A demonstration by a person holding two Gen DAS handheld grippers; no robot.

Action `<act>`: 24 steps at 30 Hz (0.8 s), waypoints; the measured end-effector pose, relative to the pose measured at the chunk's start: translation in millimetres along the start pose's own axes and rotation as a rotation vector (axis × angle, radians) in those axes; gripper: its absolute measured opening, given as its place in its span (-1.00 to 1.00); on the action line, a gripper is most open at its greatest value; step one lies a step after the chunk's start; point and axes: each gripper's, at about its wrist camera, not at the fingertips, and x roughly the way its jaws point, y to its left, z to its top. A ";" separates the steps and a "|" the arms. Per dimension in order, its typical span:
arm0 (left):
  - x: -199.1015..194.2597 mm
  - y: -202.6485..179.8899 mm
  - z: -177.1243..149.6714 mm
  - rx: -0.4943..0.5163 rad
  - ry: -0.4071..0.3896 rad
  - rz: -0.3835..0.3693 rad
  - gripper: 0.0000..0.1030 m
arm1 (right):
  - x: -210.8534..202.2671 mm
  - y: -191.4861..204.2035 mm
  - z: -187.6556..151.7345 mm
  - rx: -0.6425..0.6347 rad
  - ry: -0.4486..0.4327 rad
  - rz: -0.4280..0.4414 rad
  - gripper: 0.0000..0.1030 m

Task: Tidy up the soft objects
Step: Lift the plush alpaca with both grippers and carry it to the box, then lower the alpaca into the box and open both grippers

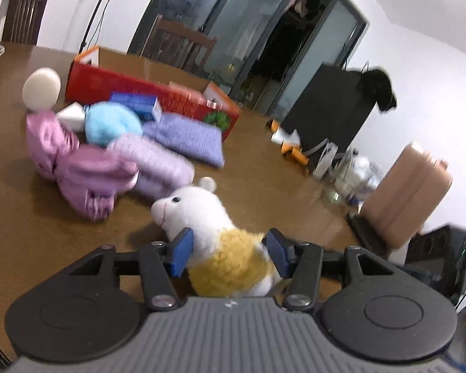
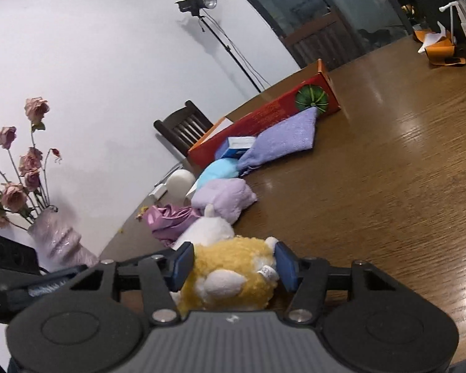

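Left of the red box (image 1: 146,93) on the table (image 1: 264,168) lie the pink garment (image 1: 77,168), lilac plush (image 1: 158,164) and purple cloth (image 1: 186,136). Nearer than the box, the alpaca (image 1: 202,217) sits gripped at both ends: left gripper (image 1: 230,253) pinching its yellow middle, right gripper (image 2: 234,265) pinching its rump. Risk: pads sink only into fleece, so opposing pulls may stretch seams or let it slip.
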 end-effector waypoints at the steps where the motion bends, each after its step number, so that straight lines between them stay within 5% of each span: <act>1: -2.3 -1.2 7.7 0.006 -0.025 -0.007 -0.01 | -0.5 2.1 4.8 0.009 -0.010 0.010 0.06; 8: 18.8 5.8 122.4 0.071 -0.159 -0.003 -0.01 | 41.9 44.2 108.7 -0.103 -0.112 0.028 0.06; 15: 115.8 92.1 255.0 -0.048 -0.078 0.068 -0.03 | 172.6 57.0 226.7 -0.166 -0.151 -0.023 -0.03; 20: 166.8 153.0 281.2 -0.124 0.005 0.178 -0.04 | 260.5 41.7 255.2 -0.144 -0.024 -0.051 -0.09; 24: 185.9 174.1 274.4 -0.065 0.066 0.262 -0.04 | 309.2 28.3 252.0 -0.124 0.096 -0.075 -0.09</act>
